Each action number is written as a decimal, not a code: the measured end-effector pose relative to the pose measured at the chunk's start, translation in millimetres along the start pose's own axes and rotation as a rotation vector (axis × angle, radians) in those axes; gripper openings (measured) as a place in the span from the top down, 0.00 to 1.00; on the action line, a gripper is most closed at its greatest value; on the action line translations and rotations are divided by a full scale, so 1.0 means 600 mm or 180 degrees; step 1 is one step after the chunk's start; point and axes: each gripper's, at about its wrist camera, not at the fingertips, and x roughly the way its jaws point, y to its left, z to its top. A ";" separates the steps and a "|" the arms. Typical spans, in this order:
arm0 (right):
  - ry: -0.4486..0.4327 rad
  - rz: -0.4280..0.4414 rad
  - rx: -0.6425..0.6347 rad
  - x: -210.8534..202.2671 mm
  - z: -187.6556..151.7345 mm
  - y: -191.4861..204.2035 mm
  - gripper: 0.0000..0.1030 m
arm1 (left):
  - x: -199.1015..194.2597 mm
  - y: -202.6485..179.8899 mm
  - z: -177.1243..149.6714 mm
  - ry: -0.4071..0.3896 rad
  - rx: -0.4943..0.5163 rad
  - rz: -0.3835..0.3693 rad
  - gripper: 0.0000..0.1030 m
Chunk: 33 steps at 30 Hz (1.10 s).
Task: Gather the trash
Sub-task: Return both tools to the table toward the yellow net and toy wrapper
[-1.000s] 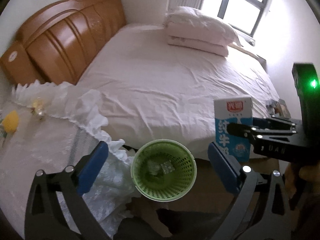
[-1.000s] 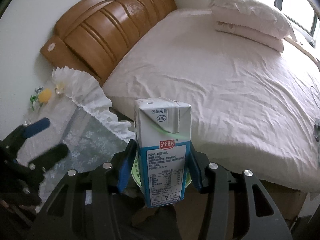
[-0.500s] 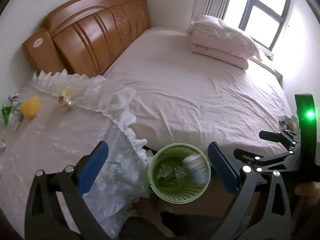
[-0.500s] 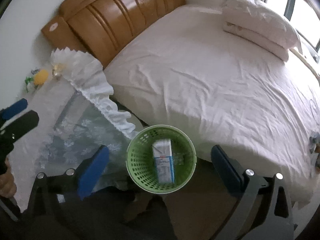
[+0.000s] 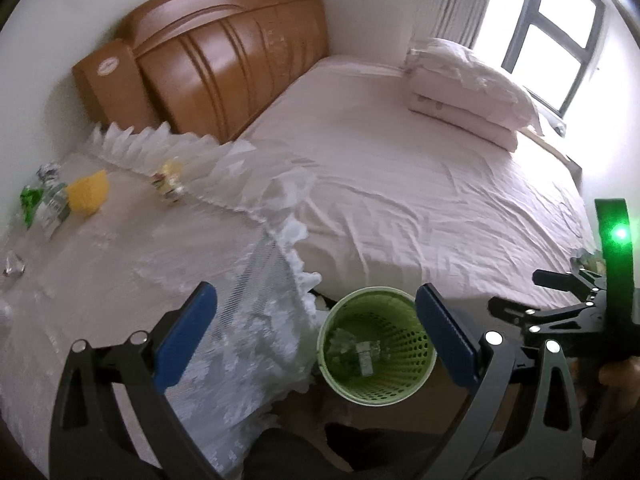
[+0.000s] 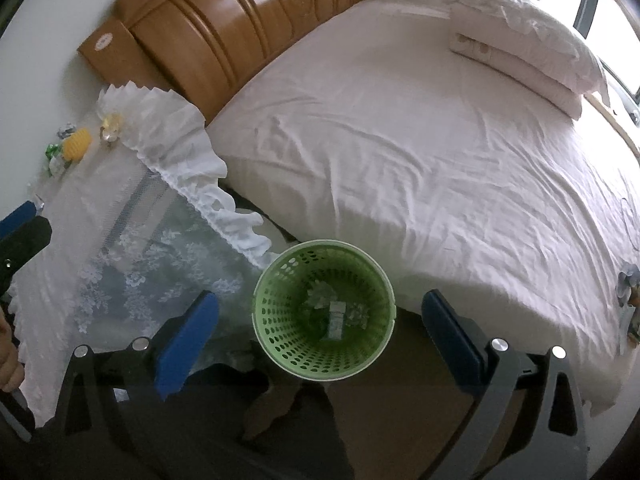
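Carton [image 6: 335, 319] in basket [image 6: 276, 344], below spread jaws

**Two wrist fisheyes, both angled down at the floor basket by the bed**

Left wrist view looks from above the lace-covered bench [image 5: 120, 280], forward past its own left claw [image 5: 316, 336], toward the green basket [image 5: 416, 384] and the bed [image 5: 420, 208]. Right claw [image 5: 516, 296] enters at its right edge. Right wrist view sits nearly over the basket [image 6: 280, 344], looking steeply down between the fingers of the right claw [image 6: 320, 338], nearer to it. Left claw shows at its left edge [image 6: 24, 228]. Shared: basket, bench, bed, headboard [image 6: 224, 28], pillows [image 5: 468, 92].
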 end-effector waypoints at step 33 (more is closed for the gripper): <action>0.0197 0.0582 -0.0927 0.095 0.109 0.335 0.02 | -0.093 0.359 -0.128 0.0093 -0.1294 0.1146 0.08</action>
